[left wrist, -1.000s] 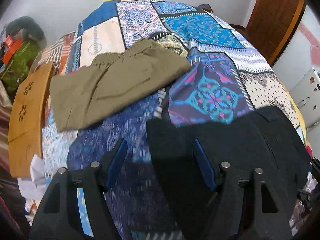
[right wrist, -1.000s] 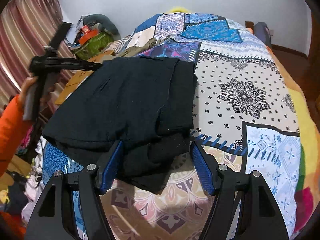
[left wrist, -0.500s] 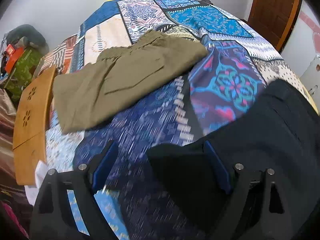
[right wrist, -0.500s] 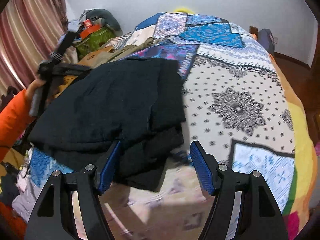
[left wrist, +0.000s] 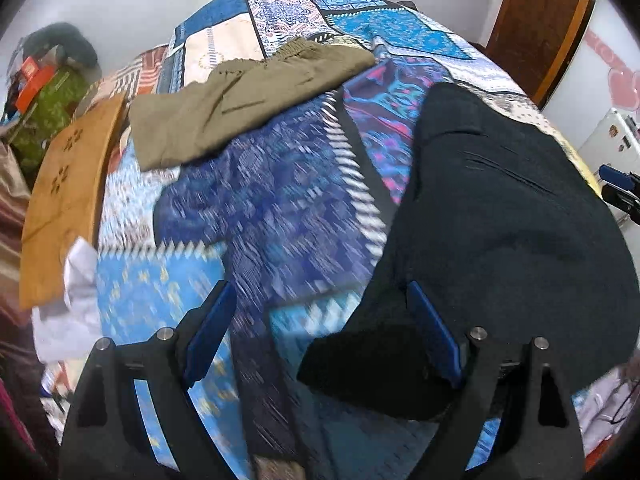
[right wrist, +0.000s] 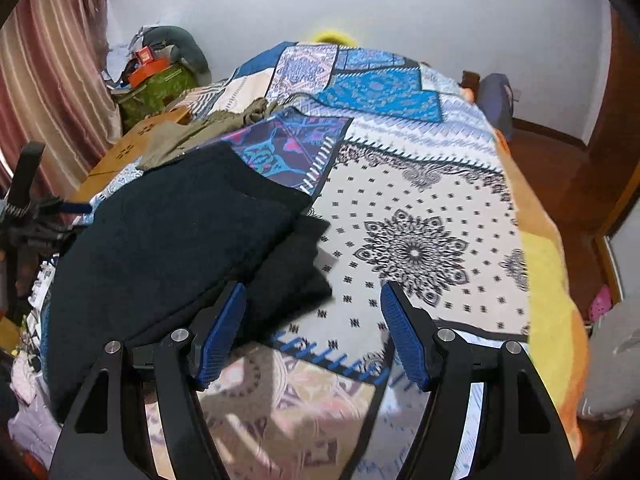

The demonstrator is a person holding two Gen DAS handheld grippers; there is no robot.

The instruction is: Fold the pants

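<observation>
Folded black pants [left wrist: 504,220] lie on the patterned bedspread [left wrist: 256,216]. In the right wrist view the black pants [right wrist: 168,248] fill the left side. My left gripper [left wrist: 320,336] hangs open over the bed's near part. The pants' near corner lies loose under its right finger [left wrist: 432,336] and nothing is pinched. My right gripper [right wrist: 312,336] is open above the bedspread [right wrist: 416,208] just right of the pants, with its left finger [right wrist: 218,336] over their edge. Folded olive pants [left wrist: 240,100] rest farther back on the left.
A wooden board [left wrist: 68,204] leans at the bed's left edge, with white cloth [left wrist: 76,300] below it. Bags and clutter [right wrist: 156,76] fill the far left corner by a curtain [right wrist: 44,80]. A wooden door [left wrist: 548,20] and floor [right wrist: 548,160] lie to the right.
My left gripper's jaws have widened and it has drawn back along the bed, so the olive pants look farther off. My right gripper has shifted right, off the black pants.
</observation>
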